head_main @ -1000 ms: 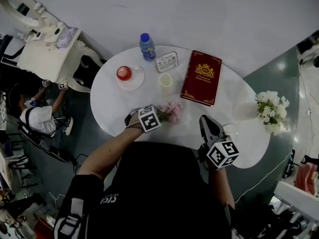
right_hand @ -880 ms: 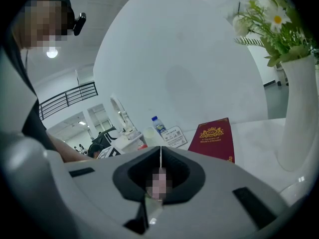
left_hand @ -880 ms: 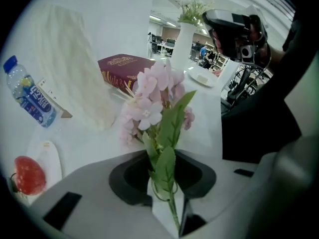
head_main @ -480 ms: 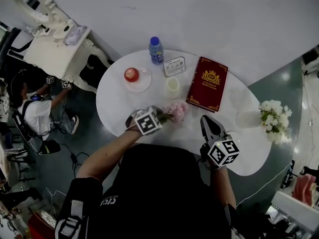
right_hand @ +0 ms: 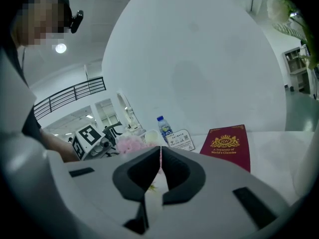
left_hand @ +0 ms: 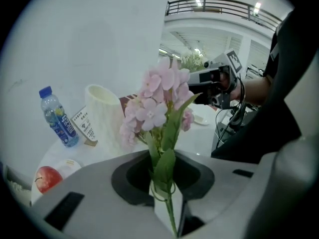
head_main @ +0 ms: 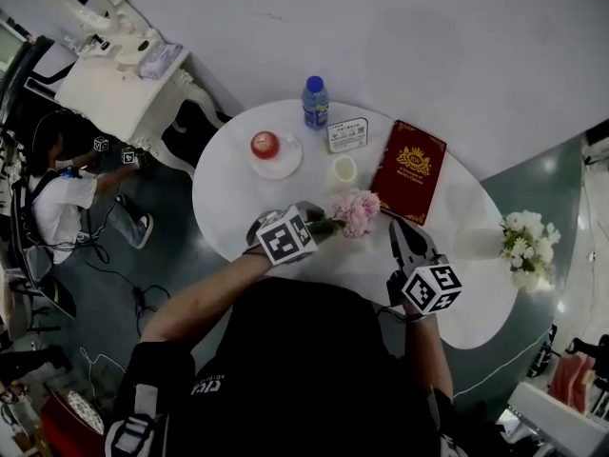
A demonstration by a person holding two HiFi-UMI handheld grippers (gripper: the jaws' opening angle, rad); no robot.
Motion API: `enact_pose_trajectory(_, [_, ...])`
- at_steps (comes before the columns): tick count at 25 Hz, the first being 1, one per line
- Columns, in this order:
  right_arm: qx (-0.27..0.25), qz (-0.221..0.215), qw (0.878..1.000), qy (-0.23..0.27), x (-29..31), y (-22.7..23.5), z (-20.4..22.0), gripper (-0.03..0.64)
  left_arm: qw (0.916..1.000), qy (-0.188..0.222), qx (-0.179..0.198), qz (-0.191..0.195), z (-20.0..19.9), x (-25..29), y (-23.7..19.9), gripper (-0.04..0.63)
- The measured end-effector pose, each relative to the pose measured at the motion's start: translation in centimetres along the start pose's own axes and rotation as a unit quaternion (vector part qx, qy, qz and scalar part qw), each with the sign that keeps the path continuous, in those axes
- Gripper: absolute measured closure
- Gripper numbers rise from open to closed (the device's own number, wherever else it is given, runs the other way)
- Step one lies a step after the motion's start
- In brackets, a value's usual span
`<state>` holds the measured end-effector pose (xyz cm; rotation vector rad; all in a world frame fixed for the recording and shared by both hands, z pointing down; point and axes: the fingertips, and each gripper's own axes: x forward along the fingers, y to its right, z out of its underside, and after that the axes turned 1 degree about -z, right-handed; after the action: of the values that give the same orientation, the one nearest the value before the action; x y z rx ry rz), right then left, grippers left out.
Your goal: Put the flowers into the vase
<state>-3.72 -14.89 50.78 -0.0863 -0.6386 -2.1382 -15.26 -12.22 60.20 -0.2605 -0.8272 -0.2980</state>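
A bunch of pink flowers point(head_main: 357, 212) hangs above the round white table point(head_main: 228, 217), with its green stem pinched in my left gripper point(head_main: 319, 225). In the left gripper view the stem runs up between the jaws of that gripper point(left_hand: 167, 203), which have just been closing on it, and the blossoms point(left_hand: 159, 101) fill the middle. A cream ribbed vase point(head_main: 343, 171) stands upright just beyond the flowers, and shows to their left in the left gripper view point(left_hand: 104, 116). My right gripper point(head_main: 398, 231) hovers to the right of the flowers, shut and empty point(right_hand: 160, 156).
On the table stand a blue-capped bottle point(head_main: 315, 101), a red apple on a plate point(head_main: 265, 145), a small sign card point(head_main: 347, 134) and a dark red book point(head_main: 409, 171). White flowers point(head_main: 529, 246) stand at the table's right end. A person sits at far left point(head_main: 57, 198).
My left gripper has lifted the pink flowers off the table and carried them a little toward the vase and book. The right gripper has shifted slightly.
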Motion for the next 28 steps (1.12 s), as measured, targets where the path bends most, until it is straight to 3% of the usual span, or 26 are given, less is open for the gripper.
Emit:
enact_pose_trajectory(4, [0.0,-0.003,1.0,0.003,0.6,0.0,-0.3,0.588,0.9992,0.031,-0.026,-0.002,-1.8,-1.7,-0.2,0.508])
enact_pose_trajectory(15, [-0.022,-0.012,1.0,-0.005,2.8,0.2,-0.5,0.586,0.9923,0.119,-0.022,-0.023,-8.2,-6.0,-1.8,0.508])
enact_pose_trajectory(28, [-0.053,-0.04,0.997,-0.029,6.4,-0.2,-0.1,0.577,0.9795,0.195,-0.017,-0.045,-14.4,-9.9,-3.7,0.508])
